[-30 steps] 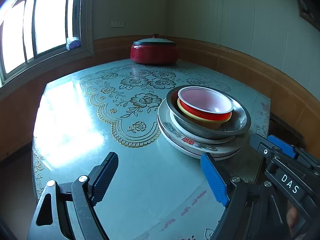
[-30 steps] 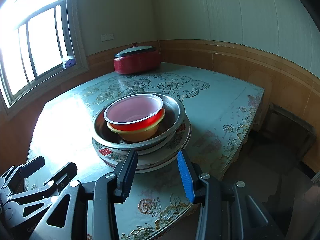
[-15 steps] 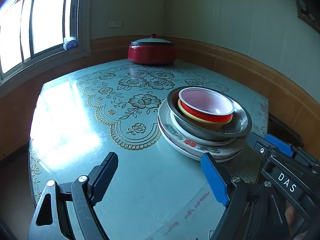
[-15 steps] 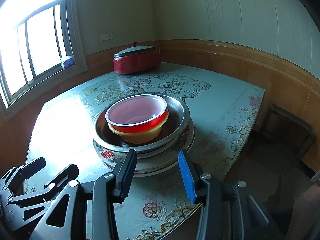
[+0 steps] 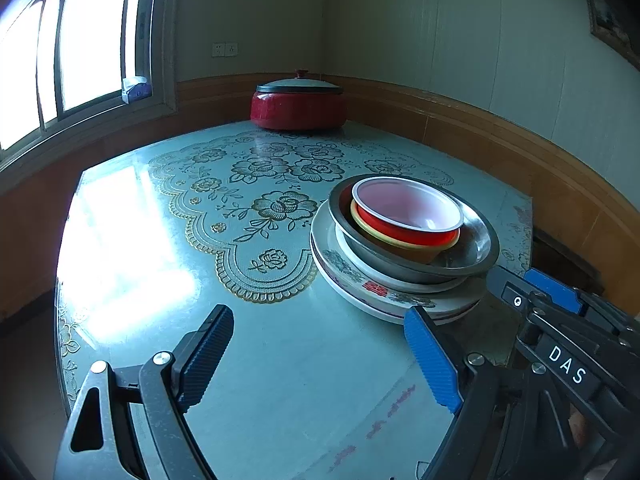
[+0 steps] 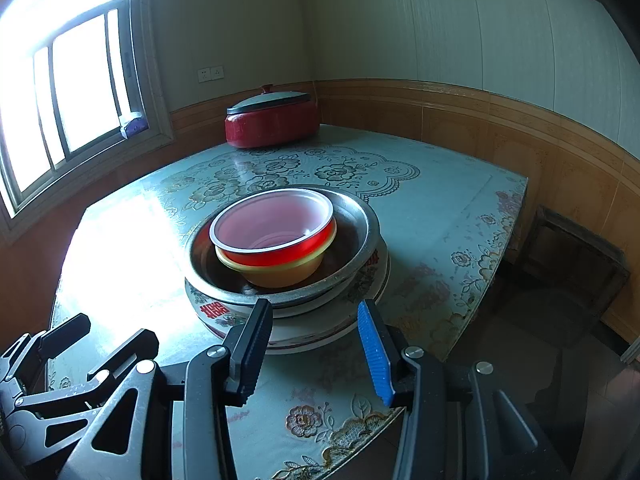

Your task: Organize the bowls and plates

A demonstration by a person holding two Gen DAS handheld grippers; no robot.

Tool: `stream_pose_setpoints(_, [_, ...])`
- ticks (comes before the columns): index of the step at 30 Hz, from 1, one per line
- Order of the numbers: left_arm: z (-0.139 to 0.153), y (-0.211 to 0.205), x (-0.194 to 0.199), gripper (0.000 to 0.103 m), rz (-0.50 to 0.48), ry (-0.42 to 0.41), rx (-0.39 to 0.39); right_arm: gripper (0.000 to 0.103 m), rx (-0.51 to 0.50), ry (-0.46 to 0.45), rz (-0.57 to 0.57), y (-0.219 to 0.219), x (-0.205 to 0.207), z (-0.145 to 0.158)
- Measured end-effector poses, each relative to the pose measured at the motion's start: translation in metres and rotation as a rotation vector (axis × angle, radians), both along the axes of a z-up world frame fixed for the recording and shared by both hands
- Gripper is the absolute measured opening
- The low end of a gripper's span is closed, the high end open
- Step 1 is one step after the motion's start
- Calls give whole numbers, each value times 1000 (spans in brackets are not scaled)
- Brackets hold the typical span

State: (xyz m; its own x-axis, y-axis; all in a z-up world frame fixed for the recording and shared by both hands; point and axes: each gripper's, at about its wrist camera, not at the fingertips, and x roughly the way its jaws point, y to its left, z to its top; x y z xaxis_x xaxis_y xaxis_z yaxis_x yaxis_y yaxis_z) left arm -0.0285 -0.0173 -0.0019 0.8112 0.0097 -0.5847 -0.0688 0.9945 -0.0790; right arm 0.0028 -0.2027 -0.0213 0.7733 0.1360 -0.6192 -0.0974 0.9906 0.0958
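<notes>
Between your left tongs point(image 5: 316, 354) there is only bare worktop point(image 5: 280, 392); they stand wide apart, released, gripping nothing. Your right tongs point(image 6: 314, 354) are also released, with a narrower gap, and the near edge of the stack shows through that gap without either pad touching it. Both tongs point downward at a slant toward the worktop.

The stack sits near the worktop's front right corner: patterned plates point(image 6: 288, 334) at the bottom, a metal bowl point(image 6: 360, 236) on them, a yellow bowl point(image 6: 280, 276) inside that, and a red bowl point(image 6: 280, 254) nested on top. In the left view the stack lies ahead and to the right of the tongs, its plates point(image 5: 360, 284) just beyond the blue pad, and the right tongs point(image 5: 532, 292) reach in from the lower right beside it.

Left of the stack you have a broad open stretch of worktop, glaring with window light. To the right the worktop edge point(image 6: 500, 268) is near, with a dark stool point(image 6: 576, 264) below it. At the far corner stands a red pot point(image 5: 298, 108) with a lid, well apart from the stack.

The worktop carries a glossy flowered cover point(image 5: 260, 208). A window point(image 5: 80, 40) is on the left, wood panelling point(image 6: 520, 128) rings pale walls.
</notes>
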Motion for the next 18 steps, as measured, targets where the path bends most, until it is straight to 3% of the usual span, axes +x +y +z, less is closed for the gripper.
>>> stream_pose_setpoints(18, [1,-1,0,88,18,-11,0,45,8,4,22,-1,4,-3])
